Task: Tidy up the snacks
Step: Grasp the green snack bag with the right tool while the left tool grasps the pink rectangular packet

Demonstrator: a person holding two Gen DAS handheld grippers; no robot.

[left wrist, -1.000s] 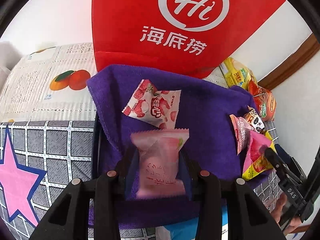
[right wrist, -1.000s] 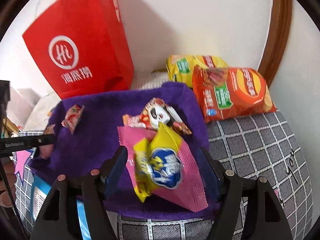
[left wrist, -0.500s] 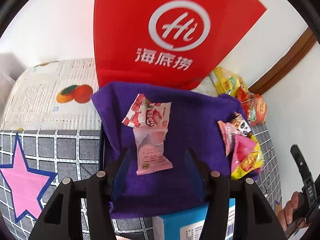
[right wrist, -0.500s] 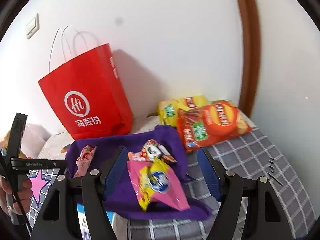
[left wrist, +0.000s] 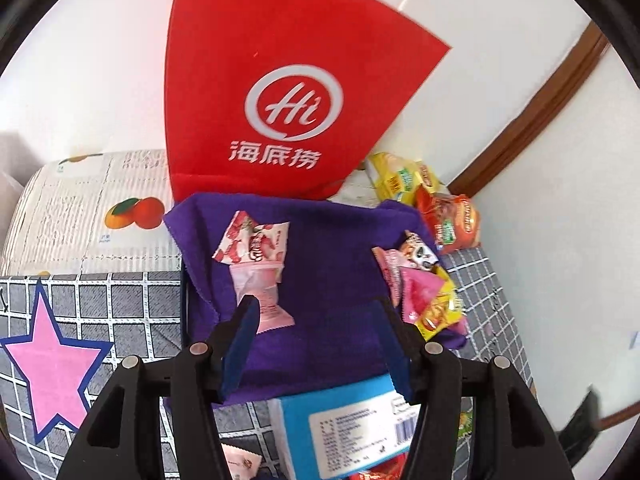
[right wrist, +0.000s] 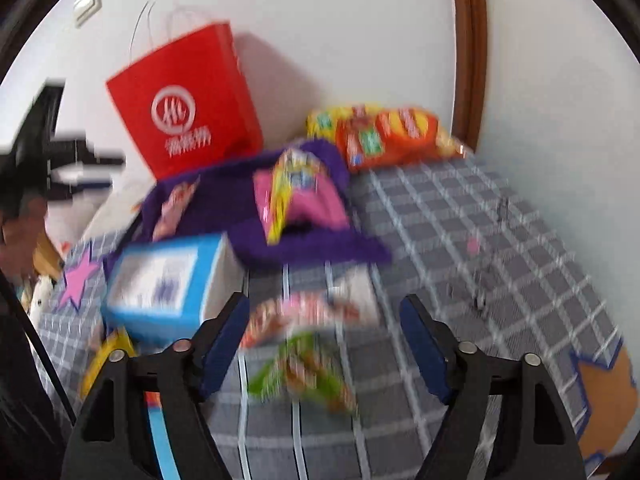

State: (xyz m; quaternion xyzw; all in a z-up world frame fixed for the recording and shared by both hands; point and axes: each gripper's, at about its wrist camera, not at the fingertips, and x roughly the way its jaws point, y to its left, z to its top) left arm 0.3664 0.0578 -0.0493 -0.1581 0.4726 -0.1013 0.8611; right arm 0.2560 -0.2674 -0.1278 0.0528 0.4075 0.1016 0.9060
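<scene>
Checked bedspread (right wrist: 460, 240) under purple towel (left wrist: 328, 280)

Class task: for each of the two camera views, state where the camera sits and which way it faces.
Left wrist: on the left gripper, looking down at the purple cloth; its fingers show, opening, nothing between them.
Right wrist: on the right gripper, facing the grey checked cover; fingers opening, empty; a hand at left.
Shared: red bag, purple cloth, blue box.

Home bedroom: checked bedsheet (right wrist: 460, 240), wall switch (right wrist: 87, 5), wooden door frame (right wrist: 468, 48)
</scene>
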